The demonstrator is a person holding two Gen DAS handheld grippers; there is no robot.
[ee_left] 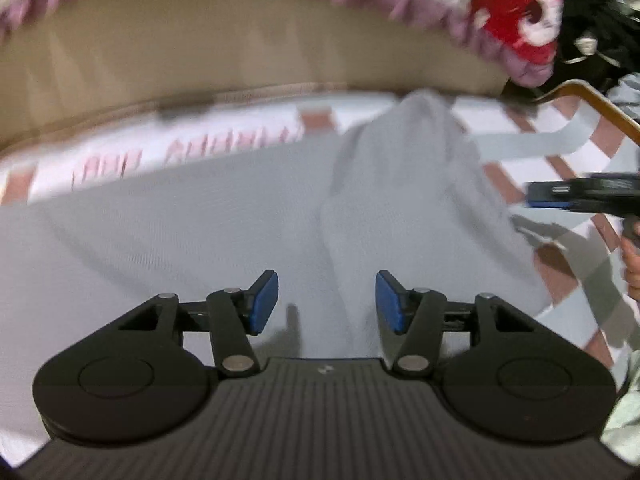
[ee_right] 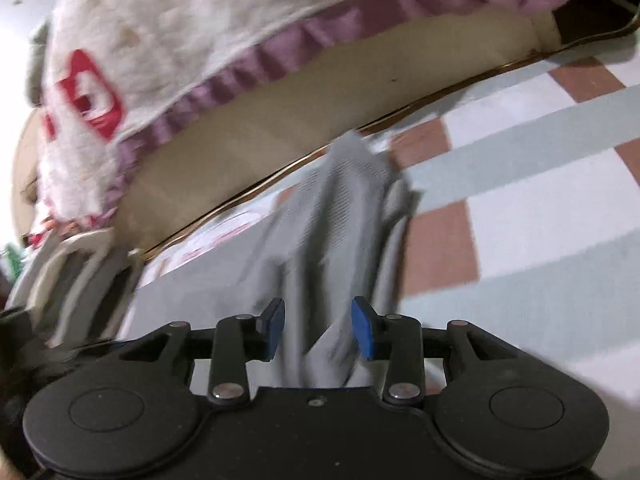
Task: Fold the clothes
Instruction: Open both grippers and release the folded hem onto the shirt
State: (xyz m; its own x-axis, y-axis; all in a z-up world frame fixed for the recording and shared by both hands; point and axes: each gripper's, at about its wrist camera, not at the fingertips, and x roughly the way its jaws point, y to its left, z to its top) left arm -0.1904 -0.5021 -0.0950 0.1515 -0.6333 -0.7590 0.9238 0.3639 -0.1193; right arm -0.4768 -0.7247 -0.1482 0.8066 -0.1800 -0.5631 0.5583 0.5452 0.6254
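The grey garment (ee_left: 248,248) lies spread on the checked bedsheet (ee_left: 560,148), its near part flat and wide under the left gripper (ee_left: 327,302), with a raised ridge of bunched cloth running from near centre to the far right, toward the tan headboard (ee_left: 224,60); the left gripper's jaws stand open over the flat fabric and hold nothing; the right gripper (ee_right: 318,328) also has its jaws apart, with the bunched grey ridge (ee_right: 340,216) passing between the pads, though motion blur leaves it unclear whether they press the cloth at all; from the left view the right gripper (ee_left: 576,196) sits at the garment's right edge; my judgement is that the step in hand is an early one, smoothing or gathering a side before a fold, with no finished fold visible; the next move likely calls for closing on an edge of the ridge and carrying it leftward across the flat part; open room lies on the sheet to the right and near side; the far side is crowded by the headboard and the frilled purple-edged blanket (ee_right: 168,40) draped over it, so a lift toward it could snag.
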